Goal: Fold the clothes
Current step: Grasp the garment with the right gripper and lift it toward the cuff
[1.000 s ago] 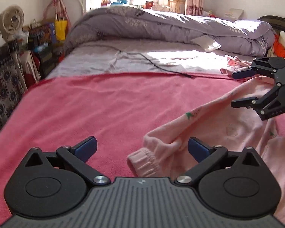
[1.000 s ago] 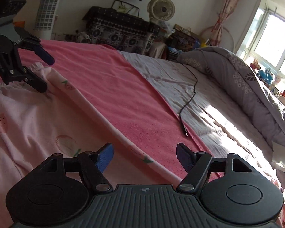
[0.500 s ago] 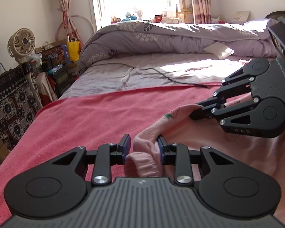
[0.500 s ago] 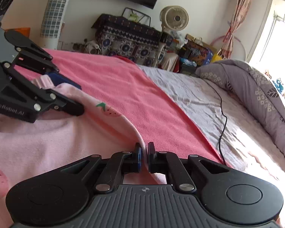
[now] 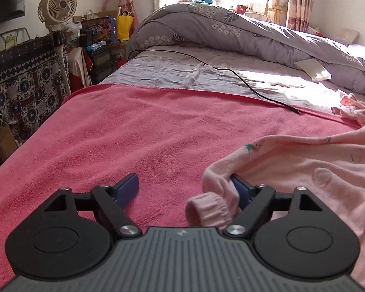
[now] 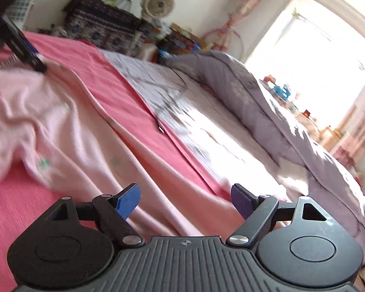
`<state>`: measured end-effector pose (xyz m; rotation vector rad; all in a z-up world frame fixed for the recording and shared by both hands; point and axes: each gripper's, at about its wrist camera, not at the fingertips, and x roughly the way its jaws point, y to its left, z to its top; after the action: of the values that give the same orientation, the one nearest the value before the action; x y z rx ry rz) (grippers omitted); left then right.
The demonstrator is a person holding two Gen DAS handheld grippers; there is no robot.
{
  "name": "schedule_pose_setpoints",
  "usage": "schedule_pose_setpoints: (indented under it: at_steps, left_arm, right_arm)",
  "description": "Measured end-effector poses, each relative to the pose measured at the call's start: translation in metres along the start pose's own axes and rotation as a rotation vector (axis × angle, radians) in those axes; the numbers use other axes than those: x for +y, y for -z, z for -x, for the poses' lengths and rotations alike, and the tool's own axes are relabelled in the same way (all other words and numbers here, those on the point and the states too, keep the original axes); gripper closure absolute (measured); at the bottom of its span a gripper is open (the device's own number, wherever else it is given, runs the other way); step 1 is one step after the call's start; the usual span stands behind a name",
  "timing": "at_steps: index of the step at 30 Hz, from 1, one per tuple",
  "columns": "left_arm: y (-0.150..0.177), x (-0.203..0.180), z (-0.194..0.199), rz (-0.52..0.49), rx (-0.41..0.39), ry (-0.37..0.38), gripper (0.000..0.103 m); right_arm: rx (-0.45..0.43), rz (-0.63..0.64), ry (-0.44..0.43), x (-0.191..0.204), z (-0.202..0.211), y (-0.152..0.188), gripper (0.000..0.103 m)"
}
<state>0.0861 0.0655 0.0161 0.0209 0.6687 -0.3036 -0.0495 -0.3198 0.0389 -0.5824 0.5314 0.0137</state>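
A pink towel (image 5: 138, 131) covers the near part of the bed; beyond its far edge lies a grey sheet (image 5: 172, 68). Across that sheet runs a black cable (image 5: 233, 71), its plug end resting on the towel's far edge. Behind the sheet a grey quilt (image 5: 231, 26) is heaped — a white book (image 5: 312, 69) lies against it. Left of the towel stand a patterned cabinet (image 5: 19, 80) and a round fan (image 5: 57, 6) (on a pale stand).

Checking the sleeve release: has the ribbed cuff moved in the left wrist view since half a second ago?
Yes. The cuff, then pinched mid-gap, now sits against the right-side finger of the left tongs, whose jaws have just opened off it.
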Motion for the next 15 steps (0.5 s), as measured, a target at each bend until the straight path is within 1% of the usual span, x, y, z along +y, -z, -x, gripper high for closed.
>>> schedule_pose_setpoints:
  at_steps: [1, 2, 4, 6, 8, 9, 10, 11, 12, 13, 14, 15]
  left_arm:
    - [0.0, 0.003, 0.002, 0.023, 0.005, 0.002, 0.019]
    - [0.0, 0.006, 0.003, 0.047, 0.01, 0.005, 0.019]
    - [-0.002, -0.001, 0.009, 0.02, 0.01, -0.044, 0.019]
    - [-0.005, -0.01, 0.015, -0.022, 0.007, -0.092, 0.018]
    - [-0.01, -0.019, 0.017, -0.066, 0.017, -0.135, 0.014]
    - [-0.013, -0.022, 0.013, -0.082, 0.035, -0.158, 0.012]
    - [-0.014, -0.024, 0.007, -0.086, 0.062, -0.172, 0.012]
    - [-0.015, -0.026, 0.001, -0.088, 0.089, -0.185, 0.012]
    - [-0.014, -0.029, -0.006, -0.092, 0.109, -0.195, 0.011]
    - [-0.008, -0.033, -0.013, -0.107, 0.094, -0.213, 0.009]
    - [-0.001, -0.037, -0.02, -0.123, 0.075, -0.232, 0.002]
    - [0.0, -0.036, -0.021, -0.119, 0.068, -0.233, 0.0]
  right_arm:
    - [0.056, -0.015, 0.062, -0.022, 0.009, 0.024, 0.021]
    - [0.108, -0.026, 0.151, -0.043, 0.014, 0.049, 0.021]
    - [0.212, -0.047, 0.33, -0.085, 0.023, 0.098, 0.022]
    - [0.275, -0.11, 0.389, -0.113, 0.026, 0.132, 0.023]
    - [0.277, -0.163, 0.366, -0.124, 0.026, 0.148, 0.023]
    - [0.269, -0.159, 0.354, -0.123, 0.023, 0.154, 0.024]
    - [0.276, -0.138, 0.35, -0.119, 0.017, 0.157, 0.024]
    - [0.284, -0.116, 0.346, -0.114, 0.01, 0.16, 0.034]
    - [0.321, -0.114, 0.374, -0.112, -0.002, 0.16, 0.077]
    - [0.359, -0.112, 0.403, -0.109, -0.013, 0.16, 0.084]
    - [0.338, -0.156, 0.432, -0.112, -0.011, 0.158, 0.084]
    - [0.315, -0.202, 0.461, -0.116, -0.01, 0.155, 0.084]
